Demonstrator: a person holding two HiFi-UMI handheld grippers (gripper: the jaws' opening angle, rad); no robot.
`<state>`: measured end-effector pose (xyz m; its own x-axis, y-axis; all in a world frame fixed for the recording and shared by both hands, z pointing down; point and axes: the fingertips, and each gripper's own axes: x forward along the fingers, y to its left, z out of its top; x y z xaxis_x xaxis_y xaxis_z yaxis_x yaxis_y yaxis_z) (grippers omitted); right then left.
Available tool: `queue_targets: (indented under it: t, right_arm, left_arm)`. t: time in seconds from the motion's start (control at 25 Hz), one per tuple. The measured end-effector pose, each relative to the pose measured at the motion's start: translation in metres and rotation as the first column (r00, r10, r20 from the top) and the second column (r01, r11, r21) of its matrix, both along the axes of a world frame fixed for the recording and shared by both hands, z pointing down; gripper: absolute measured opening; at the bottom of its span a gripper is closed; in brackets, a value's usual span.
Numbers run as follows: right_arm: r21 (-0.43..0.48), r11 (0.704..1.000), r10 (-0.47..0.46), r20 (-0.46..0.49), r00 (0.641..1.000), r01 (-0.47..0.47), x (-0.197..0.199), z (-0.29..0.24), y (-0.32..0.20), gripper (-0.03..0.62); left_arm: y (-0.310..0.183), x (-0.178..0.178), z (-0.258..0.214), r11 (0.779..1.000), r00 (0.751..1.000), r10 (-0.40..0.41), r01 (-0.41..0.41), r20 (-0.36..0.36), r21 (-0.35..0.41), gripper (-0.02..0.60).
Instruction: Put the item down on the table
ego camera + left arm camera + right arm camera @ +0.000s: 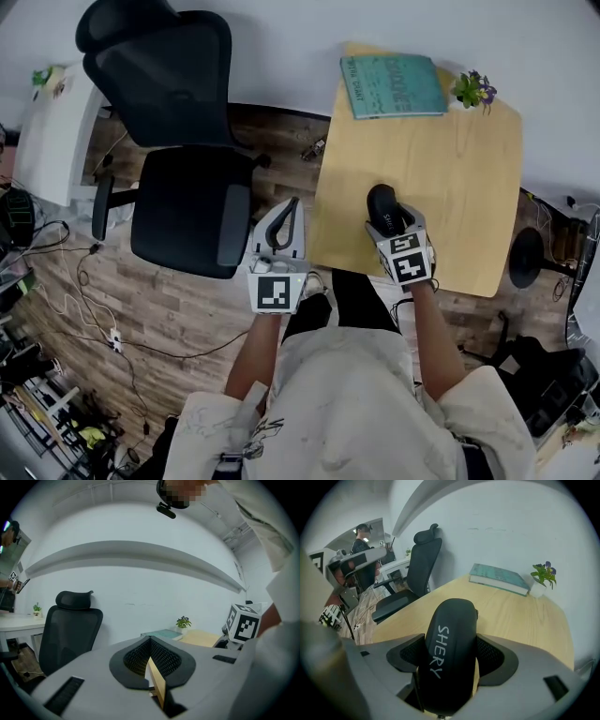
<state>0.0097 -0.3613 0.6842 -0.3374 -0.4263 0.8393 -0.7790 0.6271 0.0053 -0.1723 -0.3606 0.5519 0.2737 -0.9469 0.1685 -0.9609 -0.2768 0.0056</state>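
R gripper is clamping a black oblong hard-shell case w/ white lettering between wide-spread jaws, tilting it down over the light wooden table beneath. L gripper, beside it, is hanging w/ jaws together, empty. Setting down & letting go are remaining.
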Motion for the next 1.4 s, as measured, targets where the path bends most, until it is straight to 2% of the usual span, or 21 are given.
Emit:
queue_targets:
  t: [0.28, 0.52, 0.64, 0.92, 1.4]
  right_arm:
    - [-0.065, 0.998, -0.018, 0.007, 1.000, 0.018, -0.002, 0.010, -0.002, 0.345]
    - [-0.063, 0.998, -0.022, 0.000, 1.000, 0.022, -0.002, 0.011, -0.002, 0.347]
    - [-0.058, 0.998, -0.033, 0.001, 0.999, 0.033, -0.005, 0.012, -0.002, 0.353]
    - [0.002, 0.998, -0.058, -0.020, 0.998, 0.058, -0.008, 0.007, 0.002, 0.387]
    - [0.109, 0.994, 0.025, 0.045, 0.999, -0.030, -0.003, -0.034, 0.010, 0.407]
  left_arm:
    - [-0.001, 0.000, 0.002, 1.000, 1.000, -0.025, 0.025, 0.009, -0.016, 0.006]
    - [0.002, 0.000, 0.006, 0.999, 0.999, -0.029, 0.030, 0.021, -0.022, 0.006]
    - [0.003, -0.002, 0.007, 0.999, 0.999, -0.045, 0.045, 0.002, -0.029, 0.006]
    - [0.010, -0.004, 0.001, 0.999, 0.999, -0.047, 0.047, 0.004, -0.011, 0.006]
    - [0.033, -0.004, -0.023, 0.999, 1.000, -0.030, 0.029, 0.006, 0.036, 0.006]
